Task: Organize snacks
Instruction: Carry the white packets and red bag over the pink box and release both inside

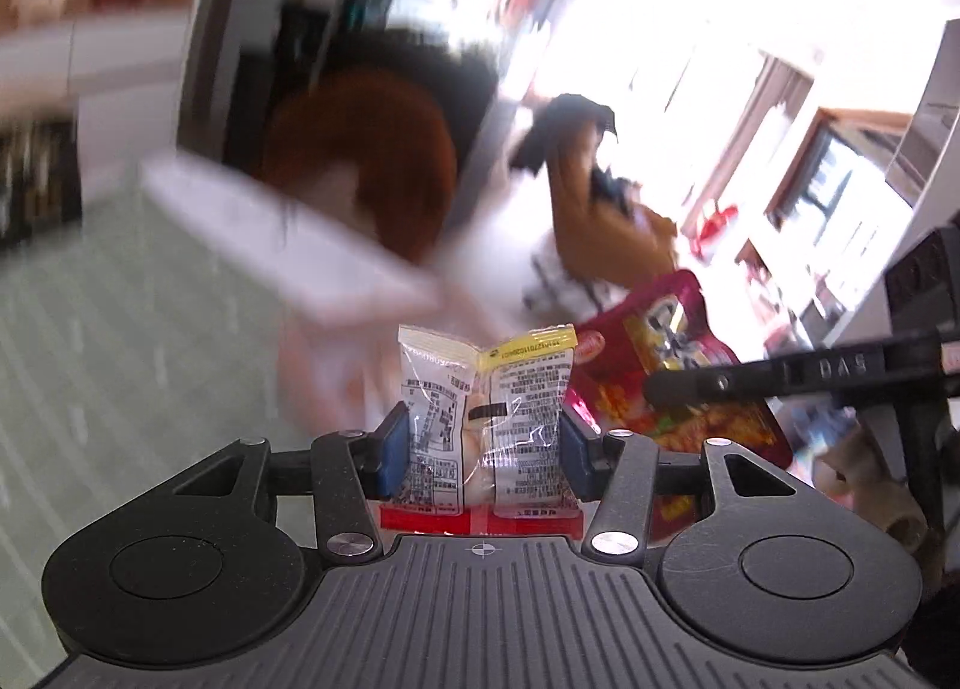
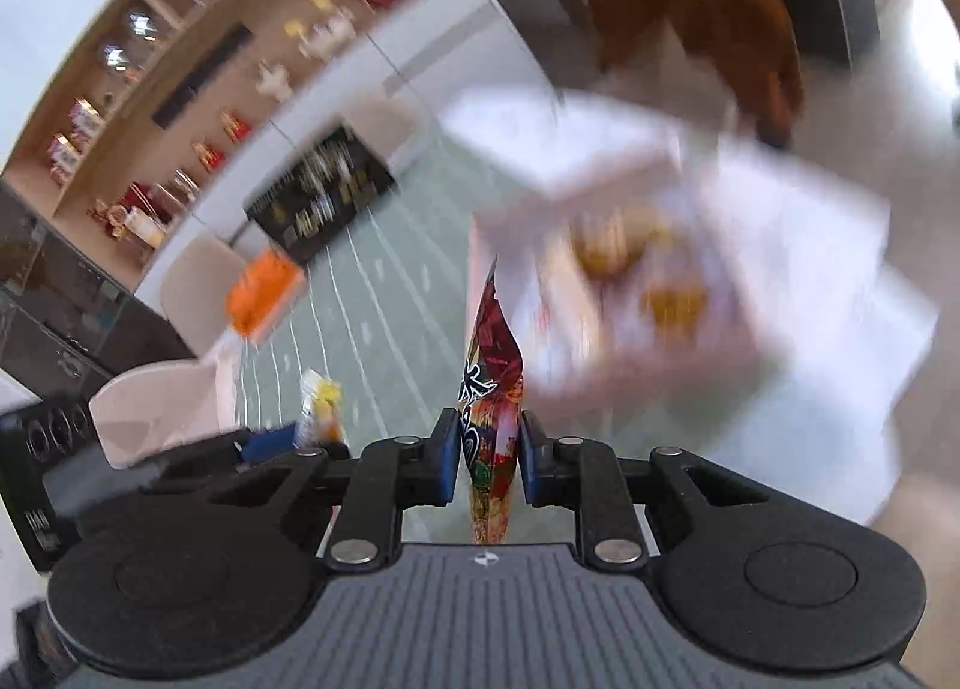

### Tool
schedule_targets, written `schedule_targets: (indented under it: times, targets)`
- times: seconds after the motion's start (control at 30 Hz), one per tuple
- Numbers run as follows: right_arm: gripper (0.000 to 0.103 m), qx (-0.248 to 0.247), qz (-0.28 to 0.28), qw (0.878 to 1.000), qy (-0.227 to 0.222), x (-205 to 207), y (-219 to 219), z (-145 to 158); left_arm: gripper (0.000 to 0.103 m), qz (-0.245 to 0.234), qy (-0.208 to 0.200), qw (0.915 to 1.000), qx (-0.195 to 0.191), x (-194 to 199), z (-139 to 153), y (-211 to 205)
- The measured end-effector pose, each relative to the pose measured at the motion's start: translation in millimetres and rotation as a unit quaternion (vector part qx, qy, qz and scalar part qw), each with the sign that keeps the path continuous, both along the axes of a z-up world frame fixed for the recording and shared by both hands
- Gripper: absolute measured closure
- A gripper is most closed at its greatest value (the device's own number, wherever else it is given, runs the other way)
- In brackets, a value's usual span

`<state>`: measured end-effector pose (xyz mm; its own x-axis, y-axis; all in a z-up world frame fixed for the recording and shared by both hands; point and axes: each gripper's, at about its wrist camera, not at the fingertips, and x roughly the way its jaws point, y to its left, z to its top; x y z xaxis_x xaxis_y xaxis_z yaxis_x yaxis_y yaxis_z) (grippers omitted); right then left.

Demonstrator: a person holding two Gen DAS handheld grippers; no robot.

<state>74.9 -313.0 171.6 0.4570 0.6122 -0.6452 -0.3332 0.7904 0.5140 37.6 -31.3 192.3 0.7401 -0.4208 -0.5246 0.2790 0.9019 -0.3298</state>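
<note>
The left gripper (image 1: 485, 452) is pinching a clear snack packet (image 1: 487, 419) standing upright, the right gripper (image 2: 485, 464) squeezing a red packet (image 2: 492, 419) edge-on, pointing away over a blurred green table (image 2: 384, 293).

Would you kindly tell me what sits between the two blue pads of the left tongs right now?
A clear snack packet with a yellow top strip and red bottom edge stands between the pads of the left tongs, gripped on both sides; the left wrist view shows it.

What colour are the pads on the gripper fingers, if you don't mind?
Blue pads; clearest in the left wrist view.
</note>
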Motion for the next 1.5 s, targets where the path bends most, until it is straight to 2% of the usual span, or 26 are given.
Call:
schedule_targets:
  times: [0.1, 0.17, 0.2, 0.23, 0.27, 0.33, 0.43, 0.53, 0.6, 0.63, 0.67, 0.73, 0.77, 0.83, 0.87, 0.9, 1.0, 1.03, 1.17, 1.4, 1.47, 1.5]
  targets:
    - [0.083, -0.017, 0.000, 0.998, -0.062, 25, 6, 47, 0.047, 0.009, -0.026, 0.9995, -0.015, 39, 28, -2]
    - [0.080, -0.024, -0.007, 0.996, -0.081, 47, 14, 60, 0.046, 0.010, -0.006, 0.9991, -0.041, 71, 24, 0]
    - [0.076, -0.026, -0.012, 0.996, -0.084, 60, 17, 61, 0.046, 0.016, 0.011, 0.9985, -0.052, 90, 13, 0]
    - [0.067, -0.033, -0.019, 0.995, -0.088, 74, 21, 56, 0.047, 0.024, 0.041, 0.9975, -0.052, 111, -7, -2]
    - [0.061, -0.047, -0.031, 0.994, -0.092, 83, 23, 50, 0.047, 0.027, 0.074, 0.9960, -0.041, 127, -28, -5]
    - [0.061, -0.089, -0.065, 0.990, -0.087, 99, 26, 27, 0.047, 0.026, 0.122, 0.9919, -0.026, 144, -69, -12]
    - [0.061, -0.135, -0.095, 0.985, -0.057, 103, 21, -13, 0.047, 0.013, 0.141, 0.9892, -0.040, 143, -106, -18]
    - [0.061, -0.159, -0.093, 0.982, -0.039, 89, 11, -43, 0.047, -0.005, 0.136, 0.9904, -0.025, 125, -117, -22]
    - [0.061, -0.168, -0.093, 0.981, -0.020, 78, 8, -62, 0.047, -0.013, 0.101, 0.9947, 0.008, 118, -112, -27]
    - [0.061, -0.169, -0.091, 0.981, -0.015, 72, 8, -70, 0.047, -0.002, 0.073, 0.9972, 0.011, 114, -108, -26]
    - [0.061, -0.170, -0.086, 0.982, -0.012, 64, 8, -77, 0.047, 0.011, 0.057, 0.9983, -0.003, 114, -100, -26]
    - [0.060, -0.177, -0.077, 0.981, -0.007, 53, 14, -91, 0.047, 0.020, 0.055, 0.9974, -0.042, 123, -86, -20]
    - [0.060, -0.178, -0.073, 0.981, -0.003, 50, 20, -95, 0.046, 0.013, 0.061, 0.9975, -0.032, 127, -82, -25]
    - [0.059, -0.171, -0.068, 0.983, 0.006, 44, 28, -98, 0.046, -0.013, 0.092, 0.9940, 0.058, 140, -89, -47]
    - [0.055, -0.166, -0.067, 0.984, 0.010, 43, 31, -101, 0.046, -0.019, 0.105, 0.9906, 0.086, 143, -97, -50]
    - [0.053, -0.164, -0.068, 0.984, 0.011, 42, 31, -102, 0.046, -0.016, 0.105, 0.9907, 0.085, 140, -103, -49]
    - [0.050, -0.163, -0.072, 0.984, 0.003, 42, 34, -103, 0.046, -0.006, 0.109, 0.9936, 0.027, 123, -110, -35]
    - [0.050, -0.163, -0.072, 0.984, 0.000, 43, 37, -105, 0.046, -0.001, 0.111, 0.9936, 0.021, 121, -112, -32]
    - [0.049, -0.161, -0.052, 0.986, 0.008, 57, 51, -113, 0.046, 0.012, 0.104, 0.9941, 0.029, 119, -108, -16]
    - [0.048, -0.155, 0.007, 0.988, -0.007, 88, 119, -118, 0.046, 0.062, 0.078, 0.9950, -0.002, 127, -91, 30]
    - [0.048, -0.160, 0.015, 0.987, -0.017, 93, 140, -120, 0.046, 0.055, 0.072, 0.9954, -0.030, 135, -84, 34]
    - [0.048, -0.160, 0.016, 0.987, -0.020, 93, 145, -119, 0.046, 0.042, 0.072, 0.9946, -0.061, 142, -82, 35]
